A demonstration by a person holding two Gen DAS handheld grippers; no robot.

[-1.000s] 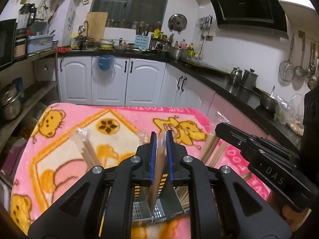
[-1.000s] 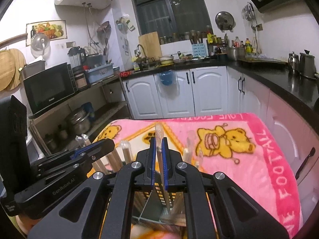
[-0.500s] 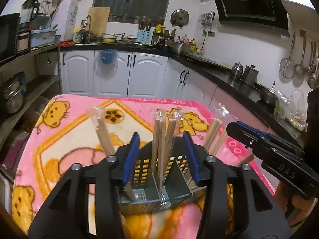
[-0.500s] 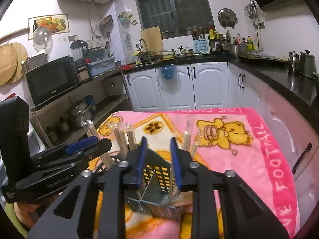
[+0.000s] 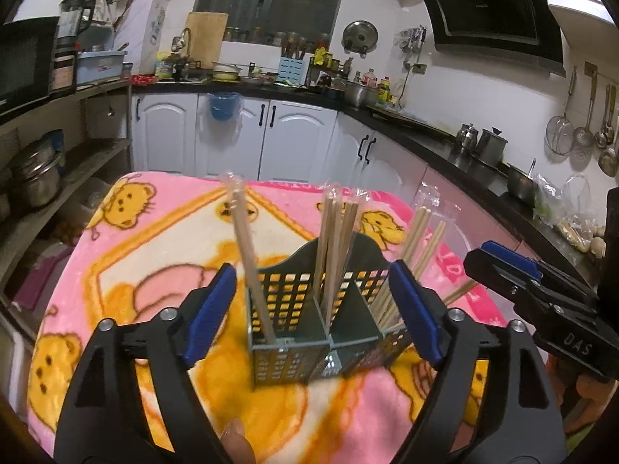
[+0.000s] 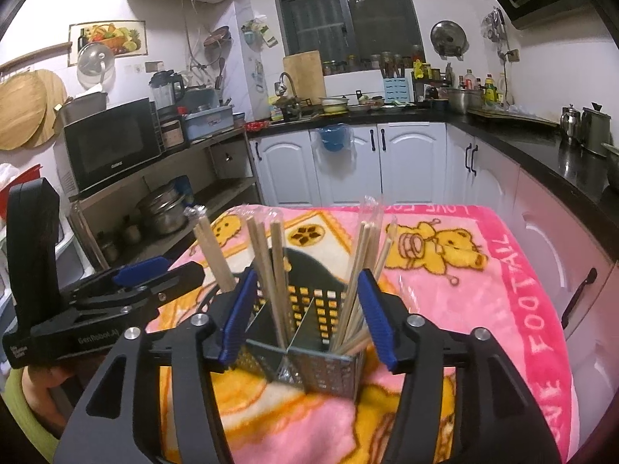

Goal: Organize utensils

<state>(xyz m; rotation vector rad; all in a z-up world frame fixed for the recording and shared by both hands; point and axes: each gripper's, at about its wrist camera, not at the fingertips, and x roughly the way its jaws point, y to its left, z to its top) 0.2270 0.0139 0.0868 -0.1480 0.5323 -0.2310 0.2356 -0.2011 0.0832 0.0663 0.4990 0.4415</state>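
While both sets of tongs are opening, nothing lies between the blue pads of either: the left tongs (image 5: 313, 309) and the right tongs (image 6: 307, 313) each frame the utensil holder (image 5: 309, 332) without touching it or its contents. The release step seems to be in hand, the wrapped chopsticks (image 5: 334, 239) now standing on their own inside the holder.

That holder is a dark green plastic caddy with perforated grid walls, a curved raised back and inner dividers forming compartments. It sits near the middle of the surface, on a fleecy pink blanket (image 5: 154, 255) printed with yellow bears. In the left wrist view one pair (image 5: 247, 255) leans toward eleven o'clock in the left compartment, a bundle stands near twelve in the middle, and others (image 5: 418, 243) fan toward one o'clock on the right. The sticks are pale, slender wood, each pair sheathed in crinkly clear film that catches the light at the tips.

By judgement, the next move calls for drawing both tongs back clear without snagging the film sleeves, then seeking further loose utensils; none shows on the blanket.
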